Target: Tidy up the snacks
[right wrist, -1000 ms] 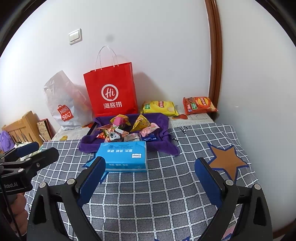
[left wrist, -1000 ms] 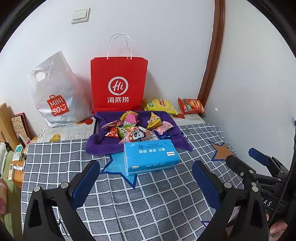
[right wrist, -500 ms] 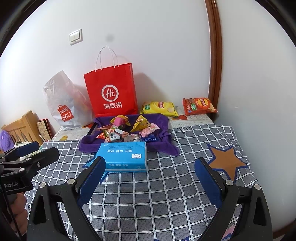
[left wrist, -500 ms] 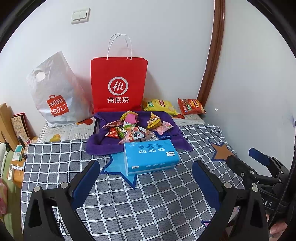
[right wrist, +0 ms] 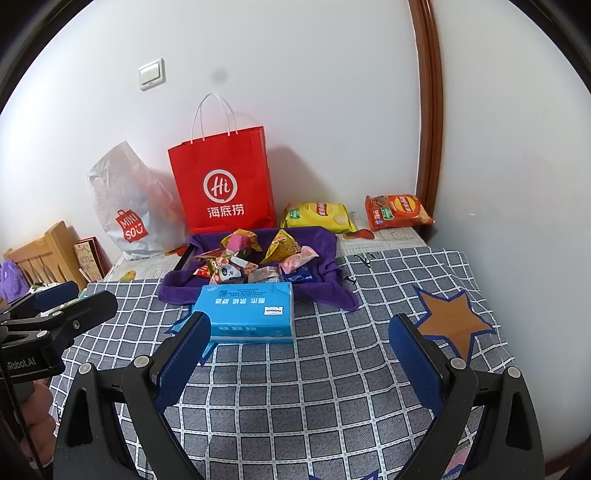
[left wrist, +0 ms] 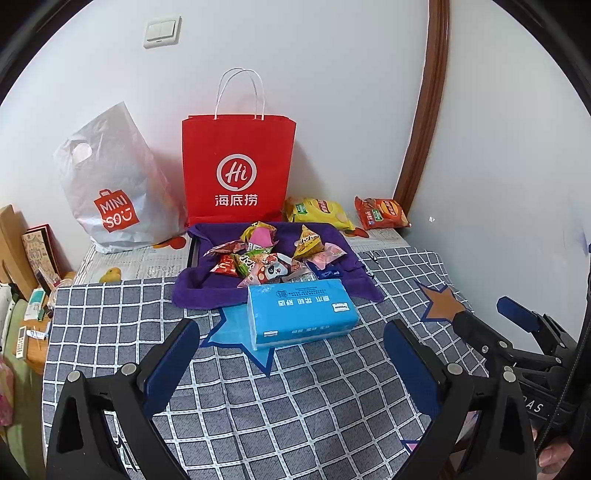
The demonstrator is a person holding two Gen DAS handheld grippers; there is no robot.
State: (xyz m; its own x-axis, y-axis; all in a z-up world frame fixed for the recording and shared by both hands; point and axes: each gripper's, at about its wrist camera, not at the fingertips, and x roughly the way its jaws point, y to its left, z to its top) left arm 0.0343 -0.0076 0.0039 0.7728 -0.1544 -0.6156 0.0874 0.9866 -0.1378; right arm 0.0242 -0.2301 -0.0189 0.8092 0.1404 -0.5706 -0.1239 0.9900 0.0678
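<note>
Left gripper point(left wrist: 291, 354): black frame w/ blue pads, lower centre of the left wrist view; jaws spread wide, nothing between them; hovers over the grey-and-white checked tablecloth point(left wrist: 303, 406); also seen at the left edge of the right wrist view.
Right gripper point(right wrist: 299, 350): same build, lower centre of its own view; jaws released wide, empty; its side profile shows at the lower right of the left wrist view.
Snacks: pile of small bright foil-wrapped snack packets point(left wrist: 273, 254) heaped mid-frame on a purple cloth-lined tray point(left wrist: 207, 291); yellow crisp bag point(left wrist: 317, 212) and orange-red crisp bag point(left wrist: 382, 212) lie flat behind the tray, right of centre, near the wall (apart from each other).
Tissue pack: blue rectangular soft pack of tissues point(left wrist: 301, 312) at frame centre, just in front of the tray, touching its front edge; partly over a blue star print on the cloth.
Bags: red paper carrier bag w/ white handles point(left wrist: 236, 170) upright behind the tray, upper centre; grey plastic shopping bag w/ red logo point(left wrist: 110, 184) to its left.
Wall: white; light switch point(left wrist: 161, 31) upper left; brown wooden trim point(left wrist: 424, 110) upper right.
</note>
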